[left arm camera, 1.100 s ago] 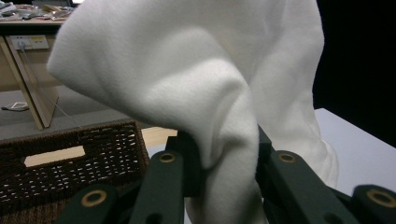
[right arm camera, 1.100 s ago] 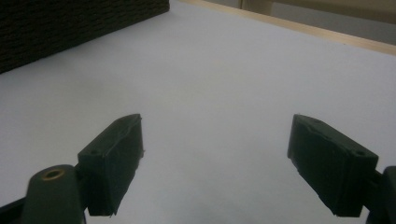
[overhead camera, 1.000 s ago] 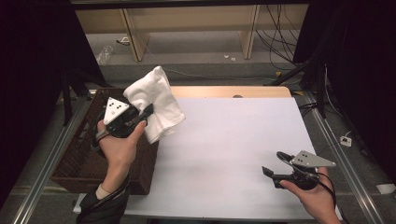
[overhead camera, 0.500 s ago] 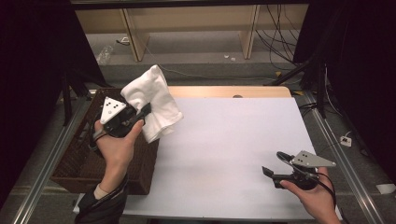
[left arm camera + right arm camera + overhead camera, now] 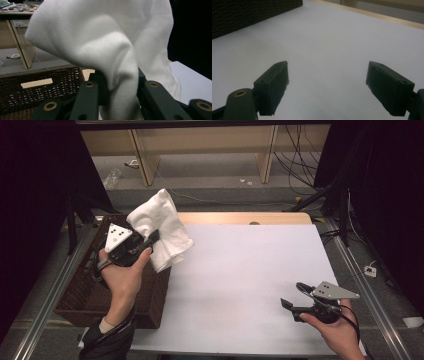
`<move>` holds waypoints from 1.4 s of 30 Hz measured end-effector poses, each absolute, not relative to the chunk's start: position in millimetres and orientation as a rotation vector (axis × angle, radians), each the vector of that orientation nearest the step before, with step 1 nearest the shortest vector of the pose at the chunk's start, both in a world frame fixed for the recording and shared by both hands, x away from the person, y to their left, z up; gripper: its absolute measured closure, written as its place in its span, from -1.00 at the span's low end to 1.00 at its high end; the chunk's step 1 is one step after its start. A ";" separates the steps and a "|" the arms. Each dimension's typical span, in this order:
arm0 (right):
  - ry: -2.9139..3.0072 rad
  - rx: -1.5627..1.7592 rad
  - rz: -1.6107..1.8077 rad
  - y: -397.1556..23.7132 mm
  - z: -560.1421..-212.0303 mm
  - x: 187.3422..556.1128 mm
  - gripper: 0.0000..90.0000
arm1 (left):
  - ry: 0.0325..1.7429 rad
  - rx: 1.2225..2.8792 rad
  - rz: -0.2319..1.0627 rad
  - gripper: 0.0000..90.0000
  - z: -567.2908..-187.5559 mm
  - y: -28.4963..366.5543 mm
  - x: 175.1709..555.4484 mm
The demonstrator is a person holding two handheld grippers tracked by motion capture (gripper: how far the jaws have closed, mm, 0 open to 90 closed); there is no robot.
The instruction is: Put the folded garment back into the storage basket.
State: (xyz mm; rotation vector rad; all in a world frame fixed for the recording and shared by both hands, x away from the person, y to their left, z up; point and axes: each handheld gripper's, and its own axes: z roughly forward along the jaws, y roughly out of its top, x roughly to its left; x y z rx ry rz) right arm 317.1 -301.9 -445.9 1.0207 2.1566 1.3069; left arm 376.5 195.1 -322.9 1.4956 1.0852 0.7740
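White counter (image 5: 240, 285) stretches ahead; the raised left gripper (image 5: 150, 239) pinches a white towel (image 5: 162, 227) above the wicker basket (image 5: 85, 295), while the right gripper (image 5: 292, 295) rests low, jaws spread.

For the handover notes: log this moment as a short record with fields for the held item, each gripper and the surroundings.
held item: white cloth, bunched, lifted off the table
left gripper: shut on the cloth, raised above the basket's right edge
right gripper: fingers spread, nothing between them, low over the table's near right part
basket: dark wicker, at the table's left side
table: white top, wooden strip along the far edge
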 end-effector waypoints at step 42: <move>2.159 1.023 1.305 -301.7 -446.0 316.9 -0.58 | 1.118 1.460 0.798 0.64 -321.7 209.0 377.8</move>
